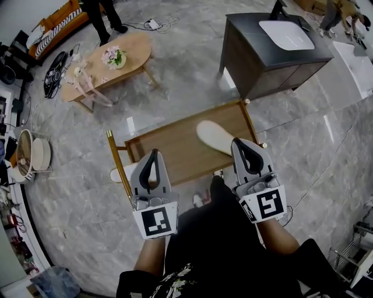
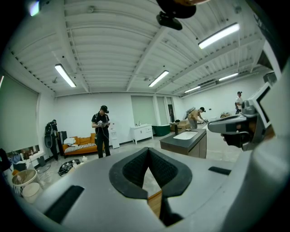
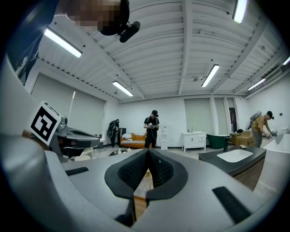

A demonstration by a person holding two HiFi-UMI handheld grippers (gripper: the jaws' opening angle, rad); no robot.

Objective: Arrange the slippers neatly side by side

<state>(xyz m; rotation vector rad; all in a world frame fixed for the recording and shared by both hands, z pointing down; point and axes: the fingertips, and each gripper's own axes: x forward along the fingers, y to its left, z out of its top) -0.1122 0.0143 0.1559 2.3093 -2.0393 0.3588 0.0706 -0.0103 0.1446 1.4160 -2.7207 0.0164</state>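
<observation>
One cream slipper [image 1: 213,136] lies sole-up on the low wooden table [image 1: 175,145], towards its right end. My right gripper [image 1: 239,142] is shut and empty, its tip just right of the slipper's near end. My left gripper [image 1: 154,153] is also shut and empty, over the table's near left corner. A pale shape [image 1: 127,173] shows beside it, mostly hidden. In the left gripper view the jaws [image 2: 148,153] meet with nothing between them and point across the room. The right gripper view shows the same shut jaws [image 3: 148,154].
An oval wooden coffee table with flowers [image 1: 111,61] stands at the far left. A dark vanity with a white basin [image 1: 274,46] stands at the far right. A person [image 1: 105,17] stands near an orange sofa [image 1: 58,23]. Baskets [image 1: 32,154] sit at the left.
</observation>
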